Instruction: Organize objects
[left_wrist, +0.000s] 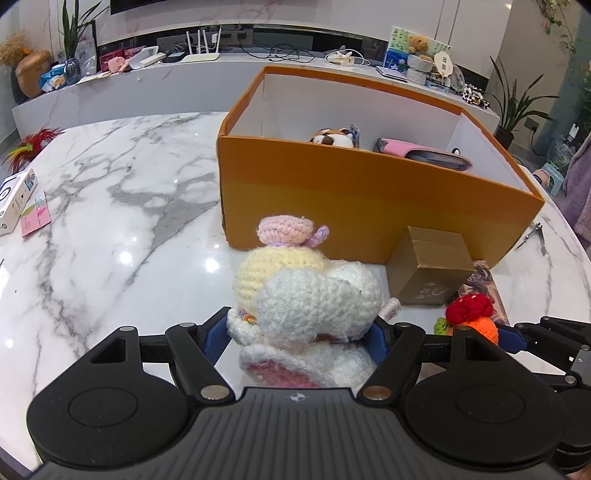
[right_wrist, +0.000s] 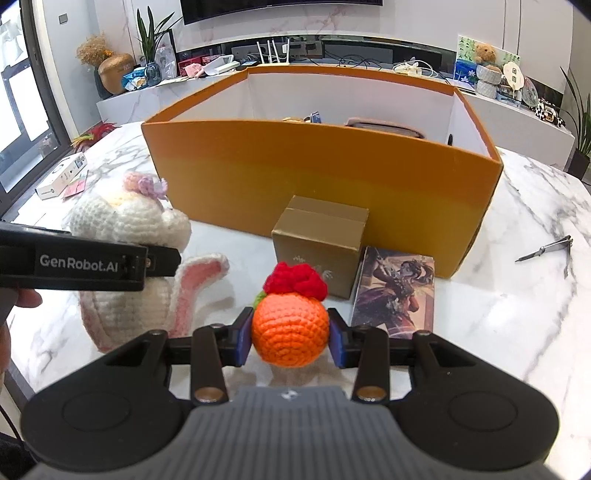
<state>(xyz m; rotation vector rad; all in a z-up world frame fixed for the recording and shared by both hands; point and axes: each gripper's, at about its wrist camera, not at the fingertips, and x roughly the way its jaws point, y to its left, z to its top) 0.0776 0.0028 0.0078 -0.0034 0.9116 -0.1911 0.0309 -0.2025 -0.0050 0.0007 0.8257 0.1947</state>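
Left claw (left_wrist: 301, 334) grips a white crocheted rabbit (left_wrist: 314, 306); right claw (right_wrist: 290, 336) clamps an orange crocheted ball (right_wrist: 290, 332). Ahead of both on the marble counter (left_wrist: 110, 229) stands an orange box (right_wrist: 321, 177).

"GenRobot.AI" in white letters on the black left gripper (right_wrist: 88, 263) – small gold box (right_wrist: 319, 245) markings unreadable
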